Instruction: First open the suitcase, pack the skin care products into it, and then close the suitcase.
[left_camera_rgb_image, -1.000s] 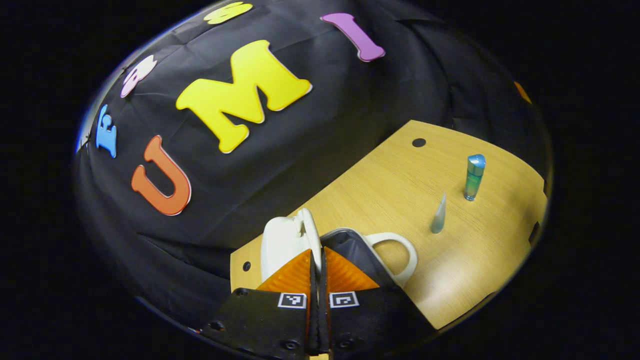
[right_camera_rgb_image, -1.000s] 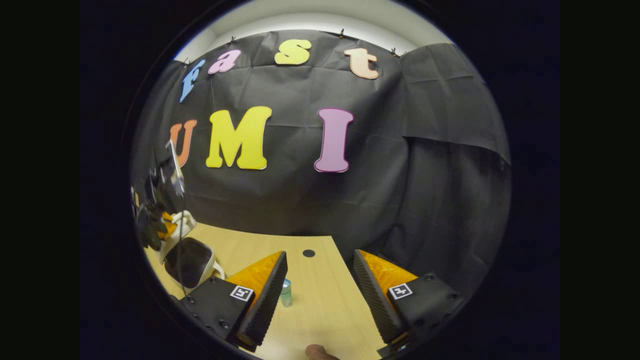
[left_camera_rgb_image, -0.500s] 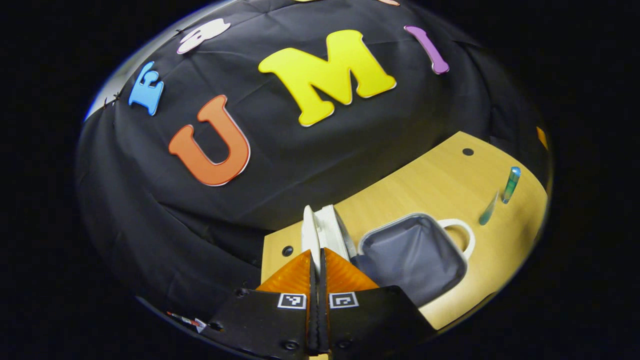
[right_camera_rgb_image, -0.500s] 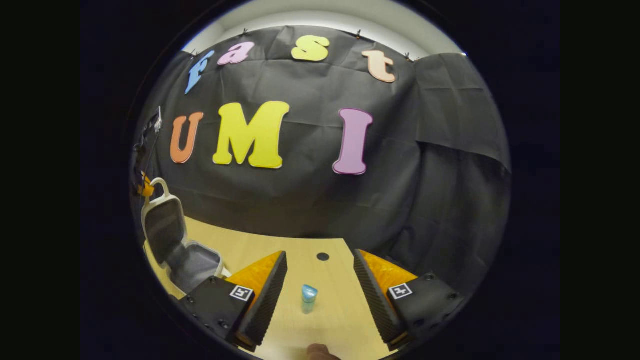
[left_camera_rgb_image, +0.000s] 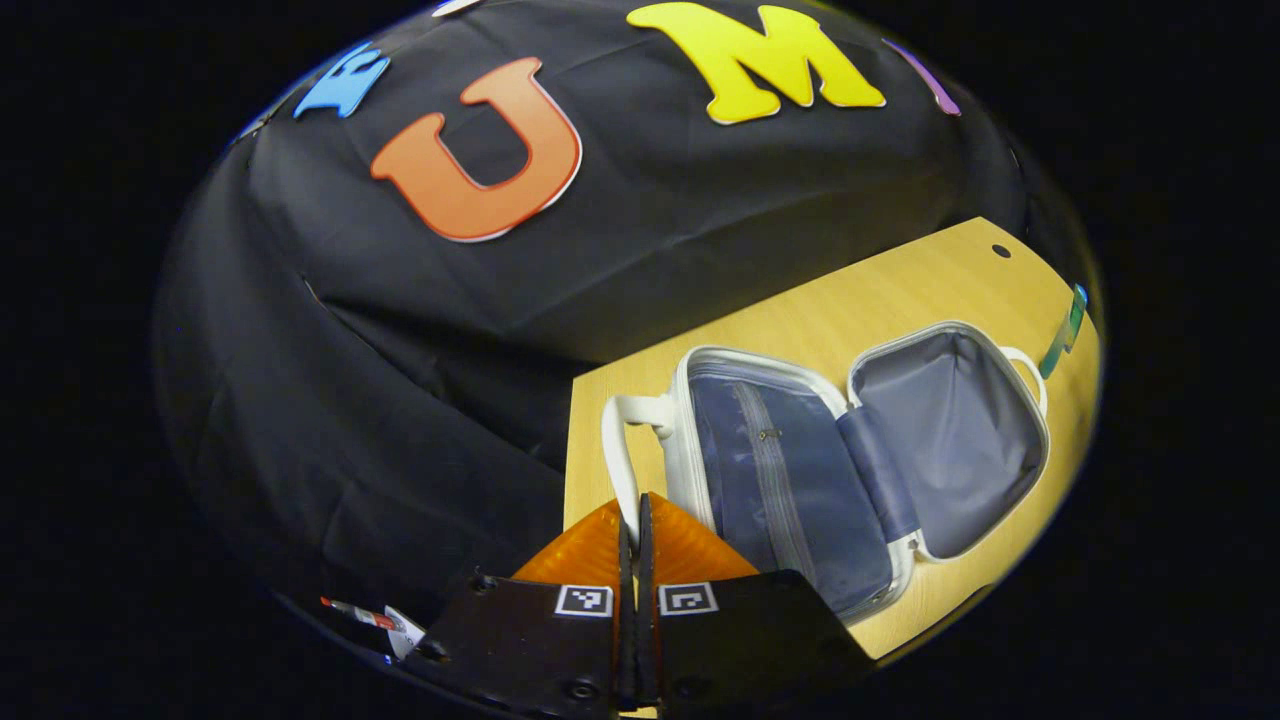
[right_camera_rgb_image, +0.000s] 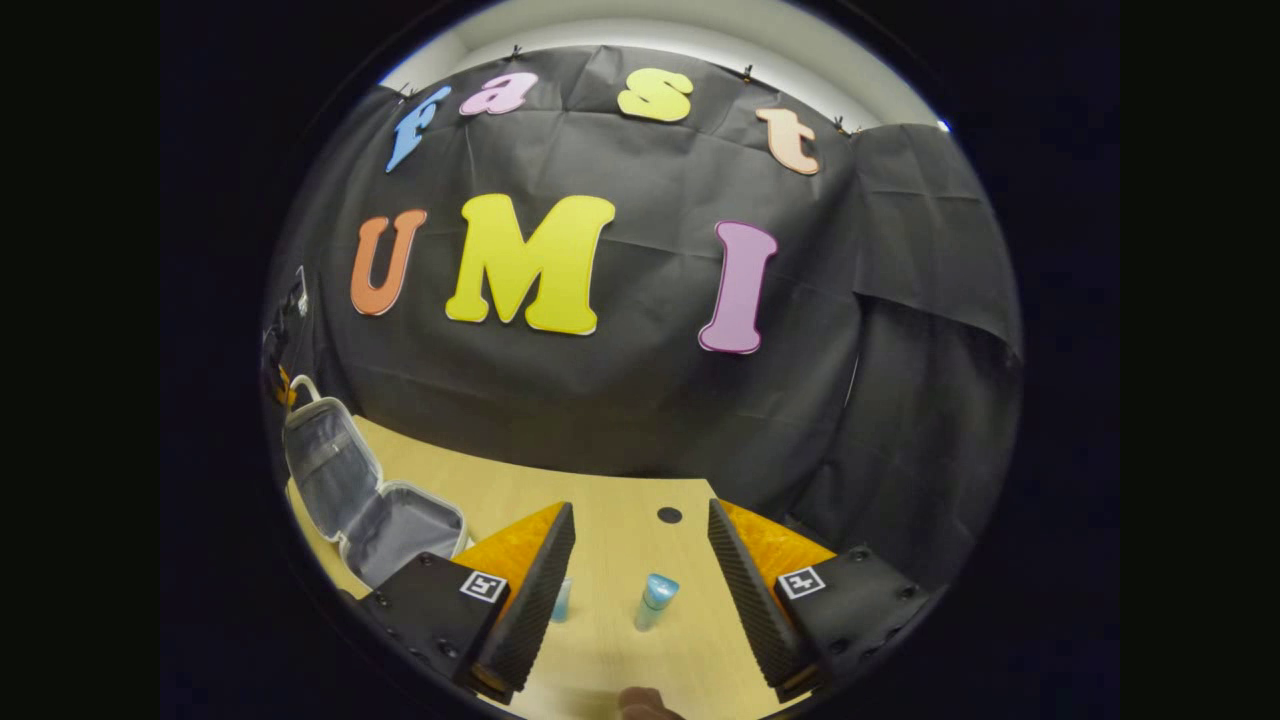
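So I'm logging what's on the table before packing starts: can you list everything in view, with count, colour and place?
suitcase: one, white shell with grey-blue lining, lying open on the table's left part; its lid handle sits in the left claw.
taller tube: one, blue-green, upright on the table ahead of the right claw.
smaller tube: one, pale blue-green, upright beside it, partly behind a right-claw finger.
table: one, light wood, a dark hole near its far edge.
wall cloth: one, black, behind the table.
left claw: shut on the lid handle.
right claw: open above the table, holding nothing.
fingertip: one, at the bottom edge of the right gripper view.
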